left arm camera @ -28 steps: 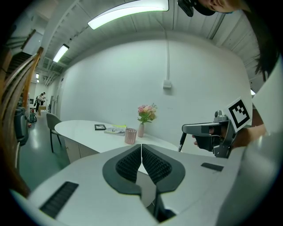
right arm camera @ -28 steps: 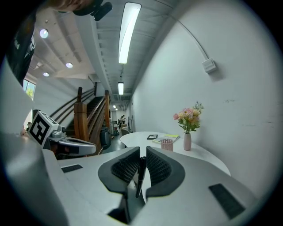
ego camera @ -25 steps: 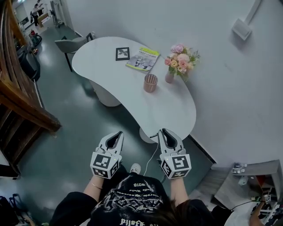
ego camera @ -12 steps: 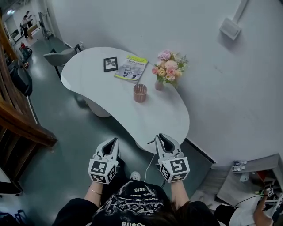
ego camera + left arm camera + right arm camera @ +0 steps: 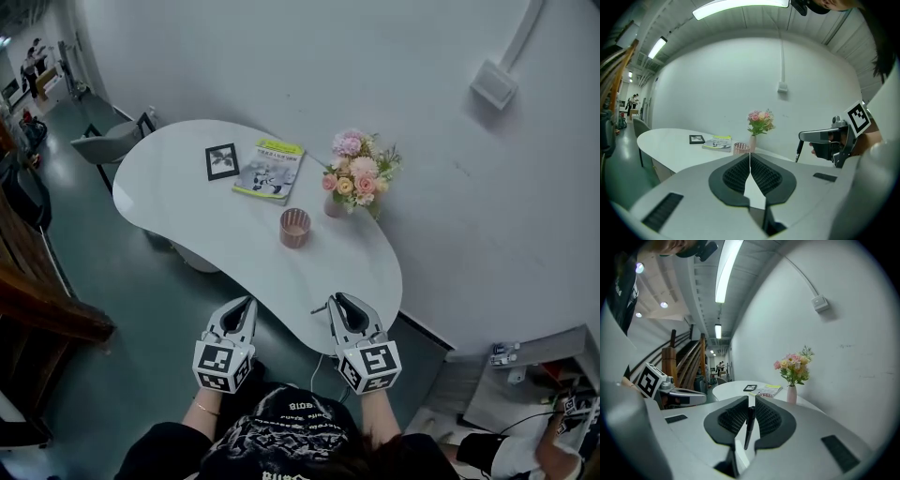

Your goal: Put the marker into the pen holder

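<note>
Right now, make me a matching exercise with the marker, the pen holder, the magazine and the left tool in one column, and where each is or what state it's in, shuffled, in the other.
Column one
1. marker
2. pen holder
3. magazine
4. left tool

Column two
A. shut, with nothing in it
B. standing upright on the table, near the flower vase
C. clamped in the right tool
D. lying flat beside the picture frame

Pairs: 1-C, 2-B, 3-D, 4-A

No legible text anywhere
</note>
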`<state>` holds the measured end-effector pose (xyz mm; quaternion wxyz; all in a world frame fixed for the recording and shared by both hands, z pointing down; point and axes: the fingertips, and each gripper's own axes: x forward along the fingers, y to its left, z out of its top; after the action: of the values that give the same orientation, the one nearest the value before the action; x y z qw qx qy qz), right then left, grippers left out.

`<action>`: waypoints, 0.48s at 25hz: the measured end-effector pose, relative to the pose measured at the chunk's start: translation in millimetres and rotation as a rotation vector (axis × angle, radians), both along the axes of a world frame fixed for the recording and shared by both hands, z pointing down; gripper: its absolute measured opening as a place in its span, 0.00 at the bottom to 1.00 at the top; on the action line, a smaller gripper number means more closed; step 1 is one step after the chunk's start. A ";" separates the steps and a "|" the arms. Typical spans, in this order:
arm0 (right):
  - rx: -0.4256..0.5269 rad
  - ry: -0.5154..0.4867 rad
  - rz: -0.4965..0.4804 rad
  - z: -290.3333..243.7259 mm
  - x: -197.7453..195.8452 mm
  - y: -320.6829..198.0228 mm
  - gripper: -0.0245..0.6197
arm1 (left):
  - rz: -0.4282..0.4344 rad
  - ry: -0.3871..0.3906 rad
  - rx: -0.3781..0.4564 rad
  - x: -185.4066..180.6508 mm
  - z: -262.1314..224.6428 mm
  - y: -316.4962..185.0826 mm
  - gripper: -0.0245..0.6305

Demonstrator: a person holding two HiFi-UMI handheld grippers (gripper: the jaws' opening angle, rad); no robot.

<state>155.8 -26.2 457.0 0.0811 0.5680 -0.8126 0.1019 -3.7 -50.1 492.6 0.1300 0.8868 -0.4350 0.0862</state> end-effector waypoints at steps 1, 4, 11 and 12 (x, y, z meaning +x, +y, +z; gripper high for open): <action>-0.005 -0.007 0.003 0.4 -2.7 -6.7 0.14 | 0.009 0.001 -0.001 -2.2 1.0 -8.6 0.07; -0.010 -0.001 0.027 -0.7 -8.1 -28.3 0.14 | 0.040 0.002 -0.008 -9.9 4.0 -35.3 0.07; -0.010 -0.003 0.073 -7.3 -27.4 -74.1 0.14 | 0.117 0.011 0.017 -29.1 -3.9 -91.9 0.07; -0.009 -0.004 0.086 -7.0 -30.3 -79.3 0.14 | 0.128 0.009 0.019 -32.4 -4.7 -98.9 0.07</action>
<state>125.5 -105.5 450.0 0.0775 0.6020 -0.7871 0.1102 -36.1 -149.0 487.9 0.1178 0.9144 -0.3776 0.0860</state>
